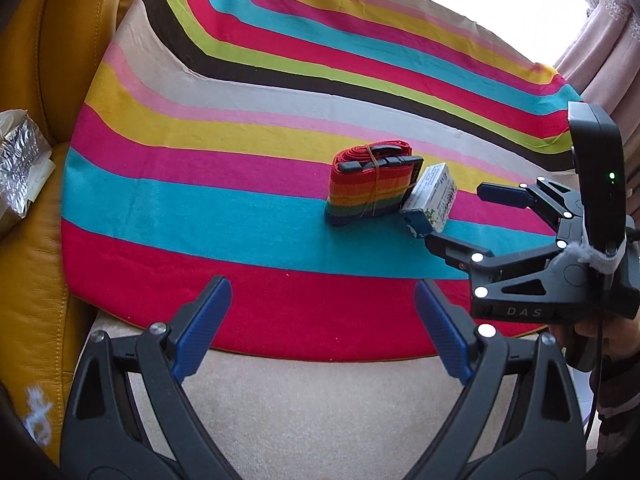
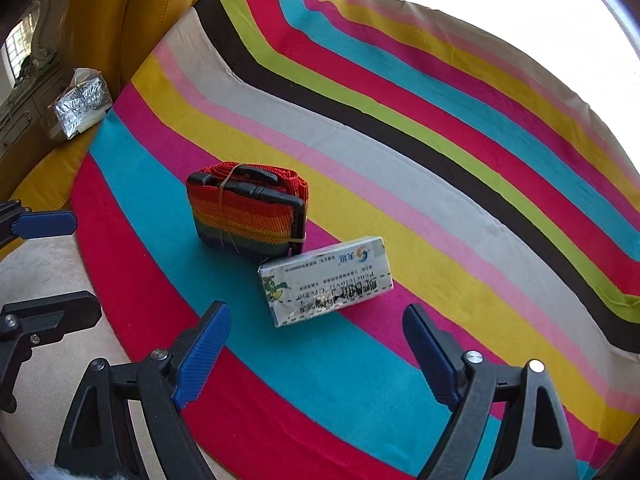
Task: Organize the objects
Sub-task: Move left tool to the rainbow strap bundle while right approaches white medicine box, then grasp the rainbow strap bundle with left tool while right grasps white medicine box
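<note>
Right claw gapes, empty, just short of the white box, which lies touching the rolled rainbow strap on the striped cloth. Left claw hangs equally wide and empty, probably awaiting its turn.

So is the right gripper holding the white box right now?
No, the right gripper is open and empty, with the white box lying on the striped cloth just ahead of its fingertips.

A striped cloth bears a rolled rainbow strap touching a small carton
</note>
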`<state>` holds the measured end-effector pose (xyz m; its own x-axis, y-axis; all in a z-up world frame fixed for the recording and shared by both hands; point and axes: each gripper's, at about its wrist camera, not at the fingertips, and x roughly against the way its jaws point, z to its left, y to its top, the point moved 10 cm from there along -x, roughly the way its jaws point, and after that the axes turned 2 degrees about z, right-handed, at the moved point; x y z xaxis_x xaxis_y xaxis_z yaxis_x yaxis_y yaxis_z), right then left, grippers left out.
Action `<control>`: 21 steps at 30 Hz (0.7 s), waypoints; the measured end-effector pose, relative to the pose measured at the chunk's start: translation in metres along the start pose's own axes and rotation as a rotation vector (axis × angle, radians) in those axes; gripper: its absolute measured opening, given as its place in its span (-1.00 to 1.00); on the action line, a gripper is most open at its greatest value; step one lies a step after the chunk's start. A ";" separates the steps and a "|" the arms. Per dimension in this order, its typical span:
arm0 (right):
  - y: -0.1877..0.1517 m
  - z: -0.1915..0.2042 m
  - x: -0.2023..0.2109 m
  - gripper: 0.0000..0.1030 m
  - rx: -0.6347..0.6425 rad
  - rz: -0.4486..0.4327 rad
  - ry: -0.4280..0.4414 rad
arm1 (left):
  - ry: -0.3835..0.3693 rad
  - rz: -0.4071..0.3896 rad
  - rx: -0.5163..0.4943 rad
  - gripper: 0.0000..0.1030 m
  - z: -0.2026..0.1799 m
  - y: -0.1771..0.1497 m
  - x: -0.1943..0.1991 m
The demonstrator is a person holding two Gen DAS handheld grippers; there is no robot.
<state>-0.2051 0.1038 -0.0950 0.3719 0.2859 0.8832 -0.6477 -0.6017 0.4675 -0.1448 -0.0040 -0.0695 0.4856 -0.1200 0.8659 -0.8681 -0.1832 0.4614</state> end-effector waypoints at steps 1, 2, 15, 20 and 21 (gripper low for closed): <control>0.002 -0.001 -0.003 0.73 0.013 0.004 0.003 | -0.005 0.004 -0.003 0.83 0.000 0.002 -0.002; 0.003 -0.001 -0.006 0.74 0.028 0.008 0.003 | -0.009 0.006 -0.007 0.83 0.000 0.004 -0.003; 0.014 -0.001 -0.037 0.55 0.068 0.025 0.074 | -0.065 0.056 -0.215 0.83 -0.010 0.038 -0.027; 0.010 -0.006 -0.037 0.54 0.008 0.016 0.067 | -0.056 0.060 -0.285 0.83 -0.016 0.050 -0.037; 0.008 -0.010 -0.035 0.54 -0.007 0.017 0.056 | -0.055 0.064 -0.297 0.83 -0.018 0.052 -0.040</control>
<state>-0.2301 0.0964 -0.1220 0.3226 0.3173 0.8918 -0.6583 -0.6018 0.4523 -0.2114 0.0091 -0.0767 0.4269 -0.1761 0.8870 -0.8854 0.1183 0.4496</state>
